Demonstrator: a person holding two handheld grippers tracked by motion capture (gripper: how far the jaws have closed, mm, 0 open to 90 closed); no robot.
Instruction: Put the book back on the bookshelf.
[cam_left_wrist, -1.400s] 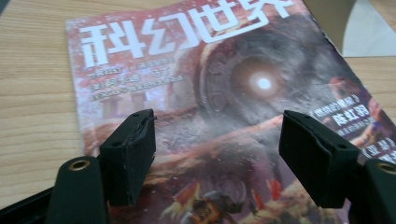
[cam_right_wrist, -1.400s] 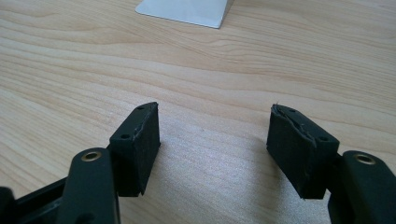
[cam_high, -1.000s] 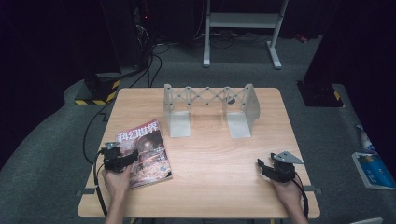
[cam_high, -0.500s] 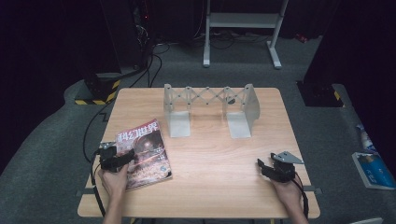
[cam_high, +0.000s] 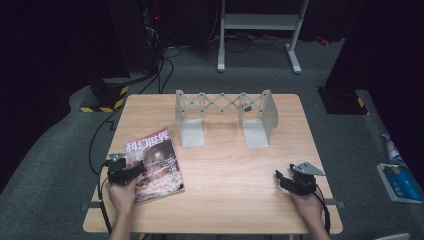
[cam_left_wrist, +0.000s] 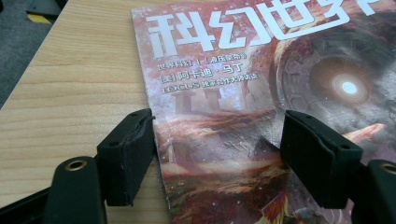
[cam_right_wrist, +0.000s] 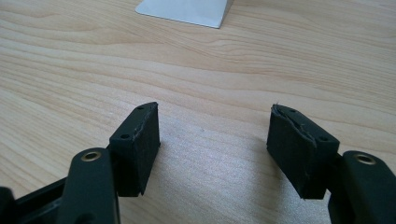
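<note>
The step in hand was judged to be the taking hold of the magazine (cam_high: 154, 165), which lay flat on the table (cam_high: 225, 200) directly under the left gripper (cam_high: 131, 172). In the left gripper view, the jaws were seen standing wide apart and had just been closing a little: one pad (cam_left_wrist: 128, 154) sat just off the spine edge over bare wood, the other (cam_left_wrist: 317, 156) over the cover (cam_left_wrist: 243, 140), and nothing was yet pinched between them. For a sound grip, it was judged that the spine edge should be lifted or slid so that one jaw could pass beneath it; squeezing from above would likely only buckle the cover. The left gripper was held low and nearly level, pointed across the magazine's near corner, with the forearm coming in from behind it. The right gripper (cam_high: 287, 181) rested well apart to the far side, low over bare wood, its jaws spread wide and empty, as was seen in the right gripper view (cam_right_wrist: 212, 149). Ahead of both grippers, well beyond the magazine, a grey expandable rack (cam_high: 225, 117) stood upright, into which the magazine was presumably to be placed.
</note>
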